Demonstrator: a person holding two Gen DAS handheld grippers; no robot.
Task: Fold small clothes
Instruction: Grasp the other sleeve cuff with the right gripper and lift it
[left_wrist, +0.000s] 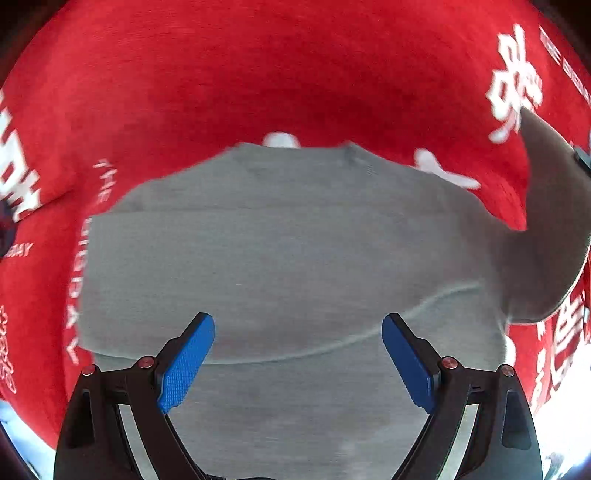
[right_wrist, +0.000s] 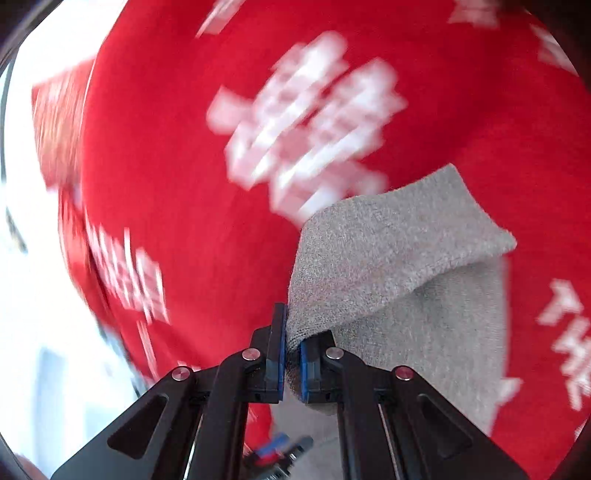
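Note:
A small grey knit garment (left_wrist: 280, 251) lies on a red cloth with white lettering (left_wrist: 258, 74). My left gripper (left_wrist: 298, 354) is open just above the garment's near part, its blue pads apart and empty. At the right edge of the left wrist view a grey flap (left_wrist: 546, 229) is lifted off the cloth. My right gripper (right_wrist: 291, 347) is shut on an edge of the grey garment (right_wrist: 388, 251) and holds it raised, so the fabric drapes and folds over itself. The right wrist view is blurred by motion.
The red cloth (right_wrist: 184, 147) covers the whole work surface under the garment. Bright white areas (right_wrist: 44, 332) lie beyond the cloth's edge at the left in the right wrist view, and at the lower corners in the left wrist view.

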